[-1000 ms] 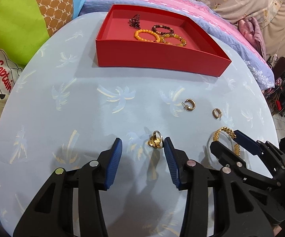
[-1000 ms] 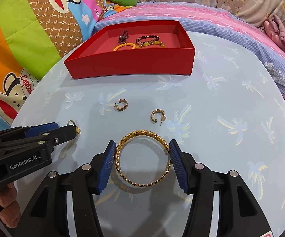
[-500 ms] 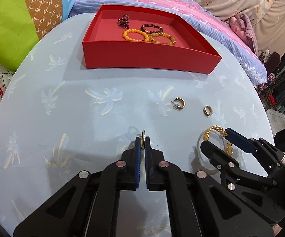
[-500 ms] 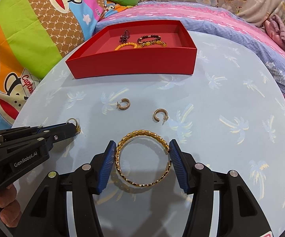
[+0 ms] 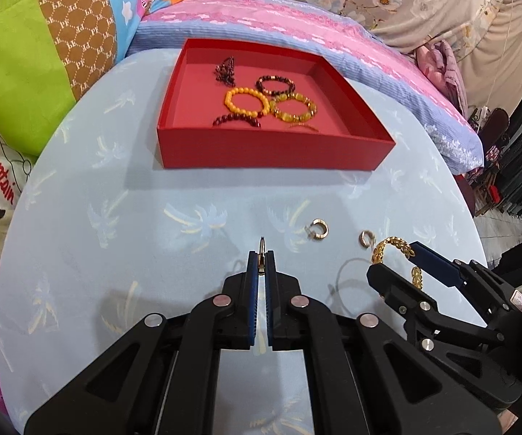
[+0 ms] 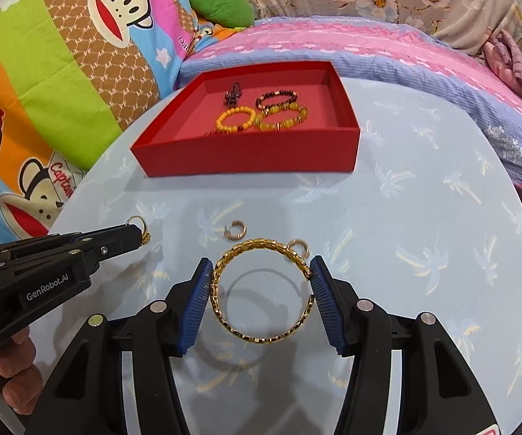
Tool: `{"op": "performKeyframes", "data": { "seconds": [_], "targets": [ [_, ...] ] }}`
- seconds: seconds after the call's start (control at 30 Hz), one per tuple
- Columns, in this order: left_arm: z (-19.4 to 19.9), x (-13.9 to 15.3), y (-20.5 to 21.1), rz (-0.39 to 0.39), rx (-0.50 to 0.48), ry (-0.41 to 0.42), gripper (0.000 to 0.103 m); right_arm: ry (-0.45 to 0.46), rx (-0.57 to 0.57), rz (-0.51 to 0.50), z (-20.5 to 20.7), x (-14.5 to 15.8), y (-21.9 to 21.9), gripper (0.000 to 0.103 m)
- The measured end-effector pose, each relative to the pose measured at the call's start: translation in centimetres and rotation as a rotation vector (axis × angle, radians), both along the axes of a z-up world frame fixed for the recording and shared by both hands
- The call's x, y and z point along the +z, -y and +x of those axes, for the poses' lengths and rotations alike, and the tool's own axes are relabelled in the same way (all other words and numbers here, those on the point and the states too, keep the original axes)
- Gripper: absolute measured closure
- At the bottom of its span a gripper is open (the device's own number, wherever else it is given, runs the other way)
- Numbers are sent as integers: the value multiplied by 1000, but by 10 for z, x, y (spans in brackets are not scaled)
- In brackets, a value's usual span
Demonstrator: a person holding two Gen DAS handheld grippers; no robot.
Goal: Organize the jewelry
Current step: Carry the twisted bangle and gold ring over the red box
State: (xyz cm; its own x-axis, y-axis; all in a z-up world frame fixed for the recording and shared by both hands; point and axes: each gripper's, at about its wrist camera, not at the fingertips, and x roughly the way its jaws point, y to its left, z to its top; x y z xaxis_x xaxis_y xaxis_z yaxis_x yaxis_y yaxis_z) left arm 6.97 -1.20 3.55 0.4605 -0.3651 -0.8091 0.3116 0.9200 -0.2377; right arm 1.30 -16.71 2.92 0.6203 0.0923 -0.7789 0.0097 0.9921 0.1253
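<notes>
My left gripper is shut on a small gold ring, held above the table; the ring also shows in the right wrist view. My right gripper is shut on a gold chain bangle and holds it lifted above the table, its shadow below; the bangle also shows in the left wrist view. Two gold hoop earrings lie on the table ahead of the grippers. A red tray at the back holds several bead bracelets.
The round table has a light blue palm-print cover. Colourful cushions lie to the left, and a pink and blue bedspread is behind the tray. The table edge drops off on the right.
My left gripper closed on the gold ring and lifted it. My right gripper, holding the bangle, rose off the table. Both moved toward the red tray.
</notes>
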Motion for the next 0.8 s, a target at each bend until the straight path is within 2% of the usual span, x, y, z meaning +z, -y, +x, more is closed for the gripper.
{"op": "performKeyframes", "data": {
  "seconds": [0.2,0.5,0.8],
  "targets": [
    [20,18,-1,-10,13,38,100,49,-6,-3,20,20,6,50],
    [70,44,8,-20,25,96,100,103,-10,-18,72,44,19,50],
    [128,45,17,-4,37,114,100,101,-11,-11,134,48,31,50]
  ]
}}
